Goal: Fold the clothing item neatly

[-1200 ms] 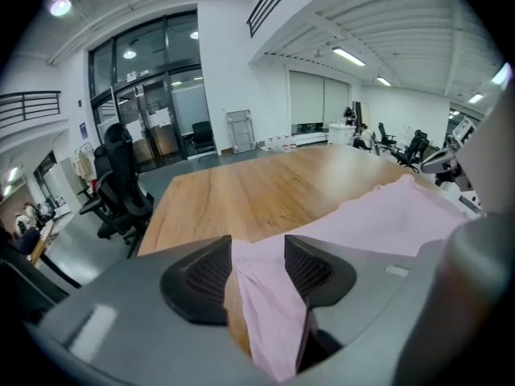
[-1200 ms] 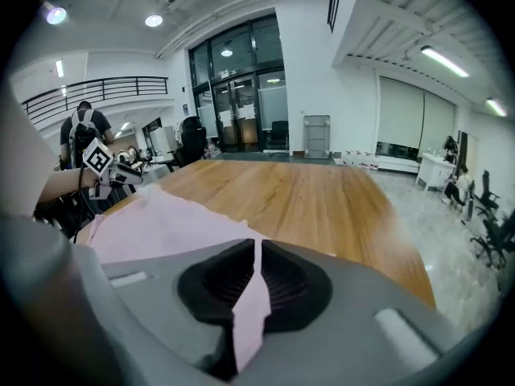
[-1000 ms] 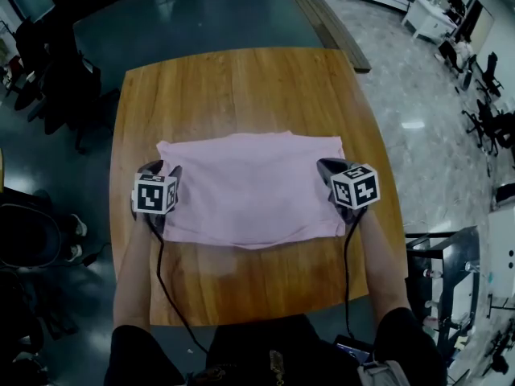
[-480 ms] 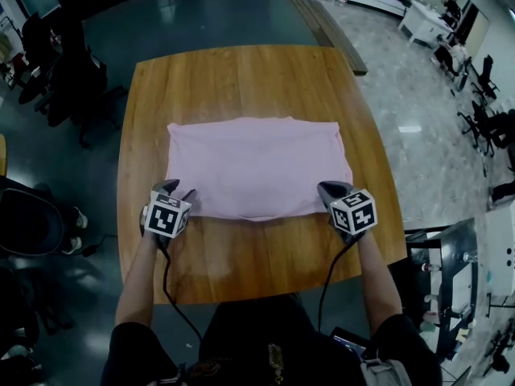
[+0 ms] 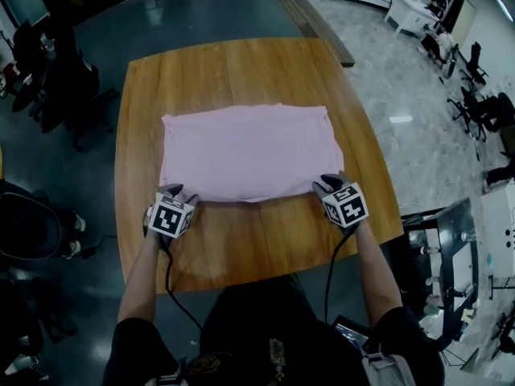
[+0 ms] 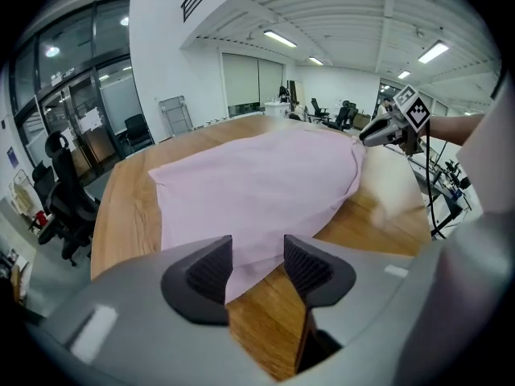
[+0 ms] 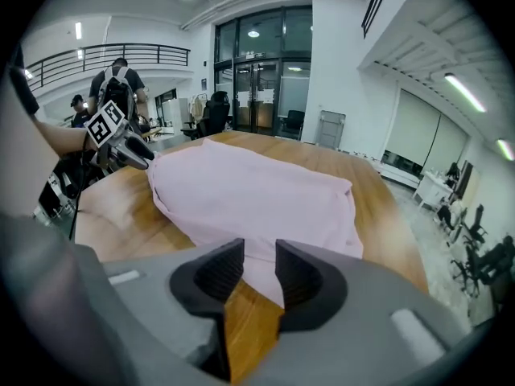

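Your wooden table (image 5: 241,63) stands on a dark, glossy floor (image 5: 201,10) in an open office, with chairs (image 5: 68,79) to your left. The pink garment (image 5: 245,151) lies flat mid-table, folded to a rectangle. Your left gripper (image 5: 179,191) gapes at its near left corner, gripping nothing. Your right gripper (image 5: 328,183) is opening, with the near right corner between its jaws. From the head view the marker cubes hide both pairs of jaws.

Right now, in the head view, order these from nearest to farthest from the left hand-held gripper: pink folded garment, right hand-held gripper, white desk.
1. Pink folded garment: its near left corner sits between the open jaws of the left hand-held gripper.
2. Right hand-held gripper: at the opposite near corner, jaws opening with that corner between them.
3. White desk: far away, upper right.
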### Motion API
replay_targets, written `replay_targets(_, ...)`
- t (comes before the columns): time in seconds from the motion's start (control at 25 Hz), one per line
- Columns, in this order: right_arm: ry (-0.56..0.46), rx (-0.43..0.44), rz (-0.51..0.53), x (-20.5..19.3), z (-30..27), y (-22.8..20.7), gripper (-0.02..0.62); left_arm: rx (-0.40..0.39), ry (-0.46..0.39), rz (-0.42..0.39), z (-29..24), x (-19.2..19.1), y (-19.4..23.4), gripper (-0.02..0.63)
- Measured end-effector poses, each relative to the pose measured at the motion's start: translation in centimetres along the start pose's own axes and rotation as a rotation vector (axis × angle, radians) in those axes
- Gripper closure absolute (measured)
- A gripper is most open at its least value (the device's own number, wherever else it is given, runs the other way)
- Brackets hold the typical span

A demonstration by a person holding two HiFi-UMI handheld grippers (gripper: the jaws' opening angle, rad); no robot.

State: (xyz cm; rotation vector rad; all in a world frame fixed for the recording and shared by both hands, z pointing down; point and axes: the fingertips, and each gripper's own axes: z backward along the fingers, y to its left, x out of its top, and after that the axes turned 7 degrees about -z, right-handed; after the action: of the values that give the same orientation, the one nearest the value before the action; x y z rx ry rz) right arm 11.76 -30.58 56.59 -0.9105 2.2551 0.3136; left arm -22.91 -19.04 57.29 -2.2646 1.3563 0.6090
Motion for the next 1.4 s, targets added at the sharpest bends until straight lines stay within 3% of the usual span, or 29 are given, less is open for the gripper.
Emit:
replay_targets(0.04,0.001,-0.014,-0.001,-0.1,-0.4,-0.3,0.48,0.013,0.015,-0.002,-0.2,-0.1,0.0,0.405)
replay_targets(0.2,0.043,-0.061,-0.004,-0.7,-2.4,-1.4,0.474,0.075,0.057,-0.011,-0.7,-0.5,0.6,0.598)
replay_targets(0.24,0.062,-0.065,0.008,-0.9,-2.6,-1.6,0.503,0.079,0.068,-0.016,-0.7,-0.4,0.6,0.598)
replay_targets(0.28,0.073,-0.063,0.021,-0.9,-2.6,-1.6,0.577,0.084,0.075,-0.021,-0.5,-0.3,0.8,0.598)
replay_targets(0.32,0.072,-0.057,0.026,-0.7,-2.4,-1.7,0.591,0.089,0.078,-0.02,-0.4,-0.1,1.0,0.598)
replay_targets(0.6,0.011,-0.033,-0.033,1.8,-1.0,-3.6,0.592,0.077,0.055,0.021,0.3,1.2,2.1,0.598)
replay_targets(0.72,-0.016,-0.043,-0.05,3.5,-1.5,-4.2,0.592,0.02,0.058,-0.004,0.1,1.2,1.5,0.597)
replay_targets(0.84,-0.035,-0.063,-0.065,5.0,-2.1,-5.2,0.592,-0.075,0.069,-0.046,-0.6,1.1,-0.4,0.448)
replay_targets(0.88,-0.039,-0.068,-0.072,5.4,-2.2,-5.6,0.592,-0.083,0.078,-0.06,-0.9,1.0,-0.6,0.434)
replay_targets(1.0,-0.041,-0.034,-0.085,6.2,-2.6,-5.5,0.592,-0.049,0.115,-0.103,-1.7,0.8,0.0,0.437)
replay_targets(1.08,-0.029,0.038,-0.07,6.2,-2.8,-4.1,0.592,-0.026,0.143,-0.124,-1.9,0.5,0.7,0.55)
replay_targets(1.12,-0.015,0.078,-0.052,5.9,-3.0,-3.2,0.586,-0.028,0.153,-0.126,-2.0,0.3,0.8,0.575)
replay_targets(1.28,0.07,0.176,0.025,3.7,-3.9,-0.9,0.473,-0.072,0.165,-0.117,-2.6,0.1,0.6,0.583)
replay_targets(1.4,0.135,0.194,0.081,2.1,-4.5,-0.1,0.439,-0.065,0.158,-0.125,-2.8,0.4,1.0,0.586)
